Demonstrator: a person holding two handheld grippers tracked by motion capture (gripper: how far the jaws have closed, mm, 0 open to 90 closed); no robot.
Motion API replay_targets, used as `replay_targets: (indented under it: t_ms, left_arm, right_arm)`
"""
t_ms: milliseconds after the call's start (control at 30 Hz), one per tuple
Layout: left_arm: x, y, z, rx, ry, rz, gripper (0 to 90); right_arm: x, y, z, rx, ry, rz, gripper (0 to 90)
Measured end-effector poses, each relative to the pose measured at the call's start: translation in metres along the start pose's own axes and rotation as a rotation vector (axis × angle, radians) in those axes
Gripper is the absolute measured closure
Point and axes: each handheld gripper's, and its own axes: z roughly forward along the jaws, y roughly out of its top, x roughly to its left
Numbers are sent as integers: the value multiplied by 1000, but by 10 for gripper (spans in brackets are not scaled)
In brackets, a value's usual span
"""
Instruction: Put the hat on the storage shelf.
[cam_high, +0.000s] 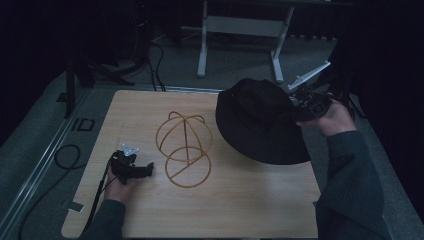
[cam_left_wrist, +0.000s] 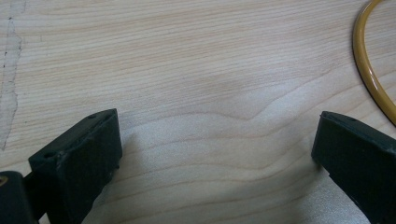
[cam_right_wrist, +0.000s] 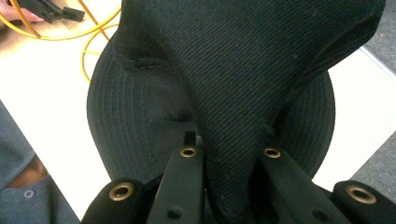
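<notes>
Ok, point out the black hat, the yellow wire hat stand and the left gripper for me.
black hat (cam_high: 260, 120), high view, on its crown.
yellow wire hat stand (cam_high: 183, 131), high view, on the upright wire in its dome.
left gripper (cam_high: 148, 170), high view, at the tips of its jaws.

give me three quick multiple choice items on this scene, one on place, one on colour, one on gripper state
1. Where does the wire hat stand sit?
A. near the table's middle
B. on the floor
C. atop the hat

2. What colour is the hat?
A. white
B. black
C. red

3. The right hand-held gripper is:
A. open over bare wood
B. lying on the floor
C. shut on the hat

Answers: 1 A, it stands between both hands on the table; 2 B, the fabric is dark throughout; 3 C, fabric is pinched between its jaws.
</notes>
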Motion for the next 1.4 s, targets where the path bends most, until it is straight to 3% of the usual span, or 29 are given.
replay_targets:
  t_ms: [667,1400]
  left_arm:
    - [0,0,0,3,-1,3,18]
    - [0,0,0,4,0,3,18]
  right_arm:
    - [-9,6,-16,-40,14,5,864]
    - [2,16,-29,-57,10,-29,863]
